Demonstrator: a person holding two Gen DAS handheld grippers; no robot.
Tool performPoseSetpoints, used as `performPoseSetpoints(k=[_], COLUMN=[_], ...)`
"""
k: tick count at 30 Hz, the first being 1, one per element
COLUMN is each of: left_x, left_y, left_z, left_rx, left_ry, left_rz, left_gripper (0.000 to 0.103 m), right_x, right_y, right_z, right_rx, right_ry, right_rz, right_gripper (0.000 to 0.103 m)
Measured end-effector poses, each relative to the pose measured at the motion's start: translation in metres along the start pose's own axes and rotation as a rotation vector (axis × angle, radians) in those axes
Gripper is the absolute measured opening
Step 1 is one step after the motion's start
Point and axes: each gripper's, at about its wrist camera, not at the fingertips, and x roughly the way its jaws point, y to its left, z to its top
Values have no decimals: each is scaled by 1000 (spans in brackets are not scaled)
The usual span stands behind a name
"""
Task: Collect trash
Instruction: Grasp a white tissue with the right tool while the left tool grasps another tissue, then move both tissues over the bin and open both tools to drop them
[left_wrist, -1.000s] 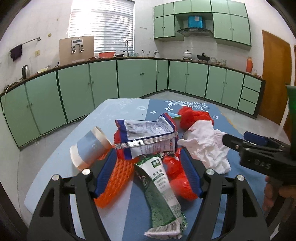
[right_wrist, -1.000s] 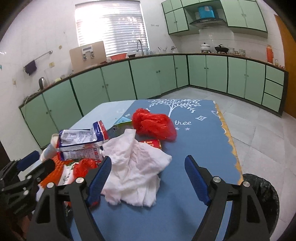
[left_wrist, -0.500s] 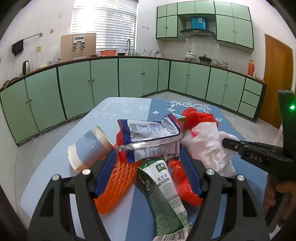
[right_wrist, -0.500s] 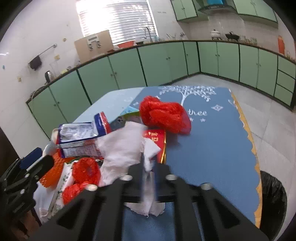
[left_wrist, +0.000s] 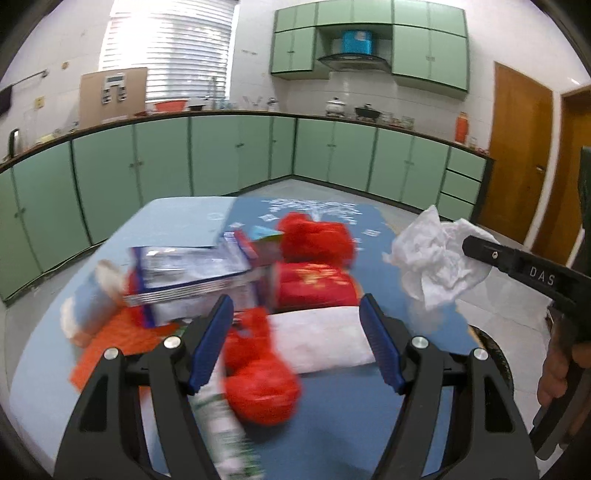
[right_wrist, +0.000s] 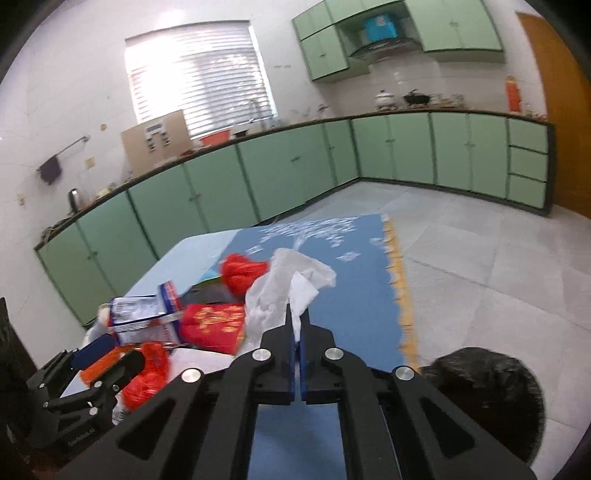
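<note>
Lifted off the worktop (right_wrist: 354, 295) since the earlier frame, white tissue (right_wrist: 286, 286) hangs pinched in right tongs (right_wrist: 297, 325); black-lined bin (right_wrist: 491, 391) lies lower right of them; left tongs (left_wrist: 295, 339) spread.

Daylight pours through the slatted white window blind (left_wrist: 168, 51) far beyond the fingers, blown out to near white in both views and washing the wall around it. The rest of the room is evenly, softly lit, with no hard shadows on the blue-covered bench (right_wrist: 354, 295). In the left wrist view the litter between and just ahead of the blue-padded fingers (left_wrist: 210, 343) is smeared by motion blur, while the far green cabinets stay fairly sharp. The right wrist view is mildly blurred throughout. Fisheye bending curves the counter line, and dark vignetting fills every corner.
</note>
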Motion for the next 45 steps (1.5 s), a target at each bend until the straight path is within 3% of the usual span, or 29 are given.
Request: performPoseSetpoints(k=[5,8,14,18,22,24,28,33,40,45], left_x=[24,41,67,76,81,82,77,55,-2,-12], left_y=[-36,-53,-55,-50,-45,-41,-36,-32,-61,-92], left_z=[-3,-7,-16,-20,-21,-21,-21,-13,5,0], left_rx=[25,60,37,29,9,-15,-41,-76,36,110], left_ry=[31,57,150,196,229,235,217,140,-54,-68], left_rz=[-40,-15,39,72,72,73,71,45,0,-64], left_gripper=[69,69,68,54,31,25,8,5,5,5], right_x=[-10,-11,-9,-8,-7,-7,-8,-14,-21,-31], right_y=[-23,-34,-46,-48,-45,-45,-44,-39,-40,-48], right_z=[-3,-7,-16,-17,-17,-18,-18,-18,-19,-22], right_rx=[22,41,72,67,64,65,65,46,51,59], right_ry=[-9,-6,-3,-4,-4,-2,-1,-6,-22,-31], right_rz=[-52,-65,-62,-61,-55,-53,-50,-51,-49,-75], right_gripper=[2,2,2,2,2,2,2,2,2,2])
